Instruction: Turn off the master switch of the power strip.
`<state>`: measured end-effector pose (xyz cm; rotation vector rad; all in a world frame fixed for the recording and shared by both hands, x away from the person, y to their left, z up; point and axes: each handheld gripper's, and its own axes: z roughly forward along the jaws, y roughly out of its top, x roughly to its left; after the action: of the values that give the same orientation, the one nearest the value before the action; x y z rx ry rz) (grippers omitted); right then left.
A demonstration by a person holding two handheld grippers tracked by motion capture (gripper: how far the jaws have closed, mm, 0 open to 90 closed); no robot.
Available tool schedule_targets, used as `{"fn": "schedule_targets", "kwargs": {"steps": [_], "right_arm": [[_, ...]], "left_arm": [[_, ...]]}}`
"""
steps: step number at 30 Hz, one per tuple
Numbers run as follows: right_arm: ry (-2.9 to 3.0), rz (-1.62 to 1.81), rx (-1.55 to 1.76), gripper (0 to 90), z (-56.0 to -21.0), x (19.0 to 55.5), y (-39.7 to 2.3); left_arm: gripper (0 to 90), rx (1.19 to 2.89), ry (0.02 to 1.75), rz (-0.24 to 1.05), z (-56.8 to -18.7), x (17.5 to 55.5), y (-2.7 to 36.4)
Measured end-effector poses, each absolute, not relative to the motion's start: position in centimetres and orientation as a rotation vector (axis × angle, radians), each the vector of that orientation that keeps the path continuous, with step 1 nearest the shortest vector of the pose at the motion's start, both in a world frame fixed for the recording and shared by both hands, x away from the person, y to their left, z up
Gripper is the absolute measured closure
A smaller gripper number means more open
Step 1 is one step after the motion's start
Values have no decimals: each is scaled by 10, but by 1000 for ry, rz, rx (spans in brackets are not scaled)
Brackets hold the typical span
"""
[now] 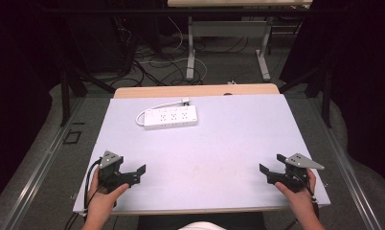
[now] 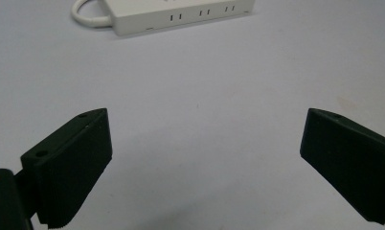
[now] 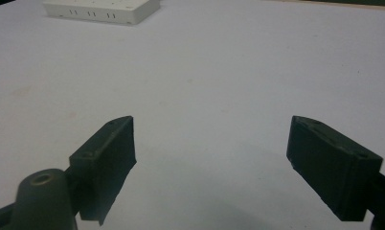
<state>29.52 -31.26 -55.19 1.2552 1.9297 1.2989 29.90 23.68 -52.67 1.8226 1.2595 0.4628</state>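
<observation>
At counter's far side, power strip (image 1: pixel 170 117) lies untouched; left gripper (image 1: pixel 135 173) and right gripper (image 1: pixel 272 167) rest near edge, jaws spread, empty — work not begun.

- A pale lavender worktop (image 1: pixel 238 143) with a wooden far edge.
- Tangled cables (image 1: pixel 152 67) on the grey floor beyond it.
- Metal legs of another table (image 1: pixel 190 52) behind.
</observation>
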Motion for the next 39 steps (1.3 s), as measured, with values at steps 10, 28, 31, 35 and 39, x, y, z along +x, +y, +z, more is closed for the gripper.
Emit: {"fn": "schedule_targets", "kwargs": {"steps": [10,28,31,35,39], "right_arm": [[1934,1273,1251,162,-552,296,-315],[1927,1284,1263,163,-553,296,-315],[1930,1272,1259,162,-553,296,-315],[1930,1280,1259,163,-554,297,-314],[1936,1274,1249,162,-554,297,-314]], "left_arm": [[39,1805,1329,486,-538,302,251],[7,1798,1405,468,-551,304,261],[7,1803,1400,483,-553,304,258],[7,1853,1382,513,-553,304,255],[7,1860,1369,520,-554,304,252]]}}
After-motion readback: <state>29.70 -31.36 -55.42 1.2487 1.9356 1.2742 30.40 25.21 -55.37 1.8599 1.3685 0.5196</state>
